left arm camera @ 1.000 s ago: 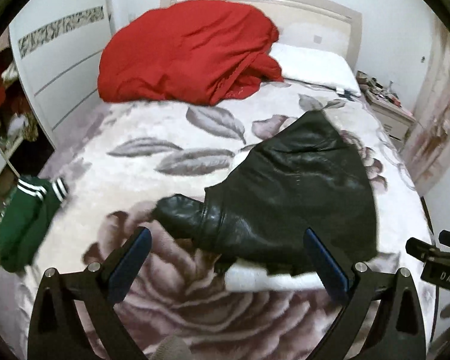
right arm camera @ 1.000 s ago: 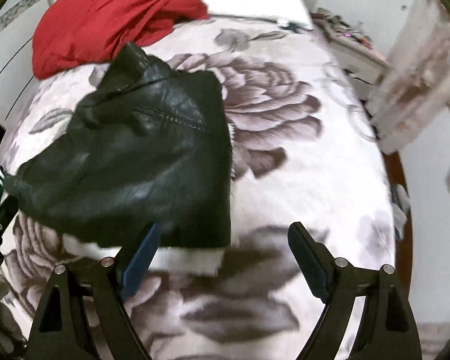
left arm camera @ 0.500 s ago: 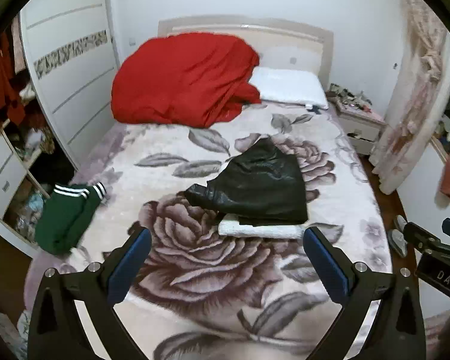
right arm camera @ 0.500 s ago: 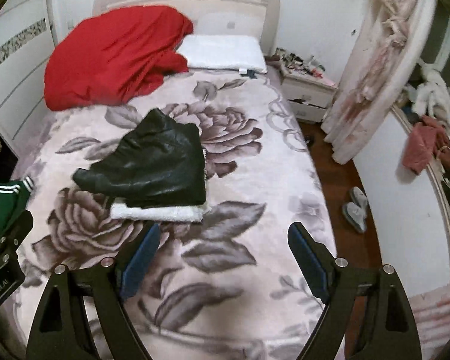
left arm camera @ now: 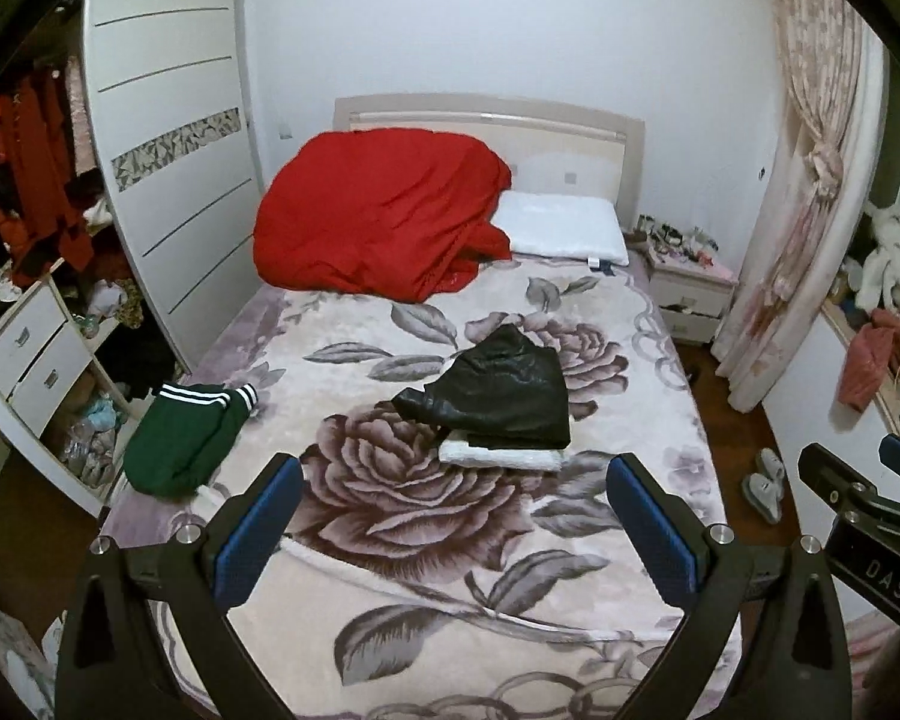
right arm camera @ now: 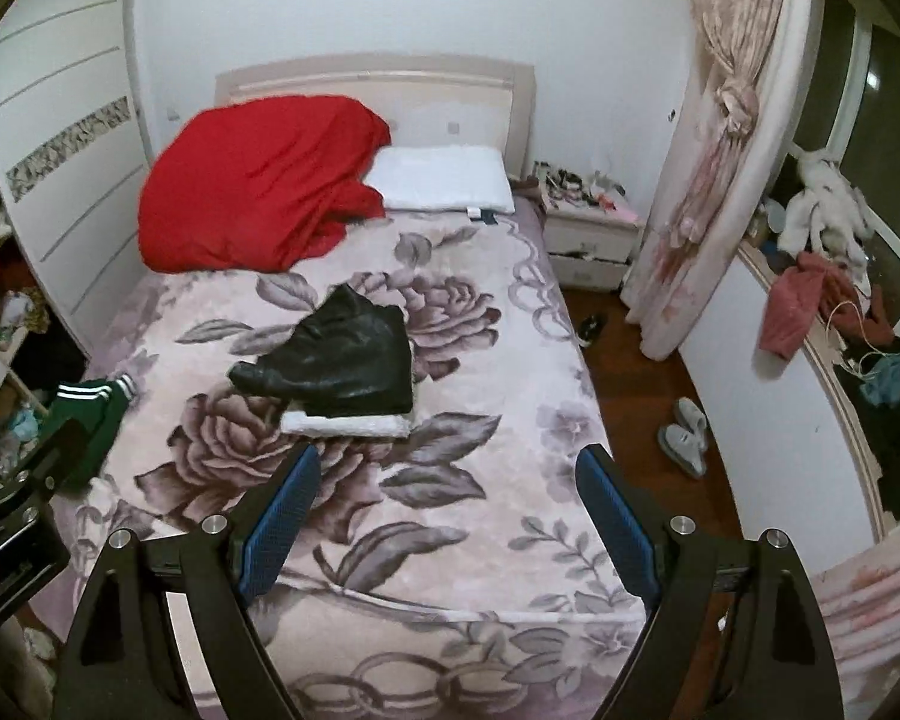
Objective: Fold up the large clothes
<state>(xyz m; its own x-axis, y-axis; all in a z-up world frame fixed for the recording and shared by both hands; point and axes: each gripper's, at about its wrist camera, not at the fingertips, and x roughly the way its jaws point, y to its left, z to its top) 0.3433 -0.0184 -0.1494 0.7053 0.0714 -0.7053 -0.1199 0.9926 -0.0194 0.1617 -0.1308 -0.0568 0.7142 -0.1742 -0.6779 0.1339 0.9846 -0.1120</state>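
Note:
A folded black leather jacket with white fleece lining (left arm camera: 498,396) lies in the middle of the bed (left arm camera: 426,546); it also shows in the right wrist view (right arm camera: 342,366). A folded green garment with white stripes (left arm camera: 186,438) lies at the bed's left edge, and shows in the right wrist view (right arm camera: 87,414). My left gripper (left arm camera: 450,522) is open and empty, well back from the jacket over the foot of the bed. My right gripper (right arm camera: 450,516) is open and empty, also far back.
A red duvet (left arm camera: 378,222) and white pillow (left arm camera: 564,228) sit at the headboard. A wardrobe (left arm camera: 168,138) and drawers (left arm camera: 24,360) stand left. A nightstand (left arm camera: 690,294), curtain (left arm camera: 804,180) and slippers (right arm camera: 684,432) on the wood floor are right.
Both grippers have pulled far back and up from the jacket, which stays folded on the bed. The view widened from close over the jacket to the whole room.

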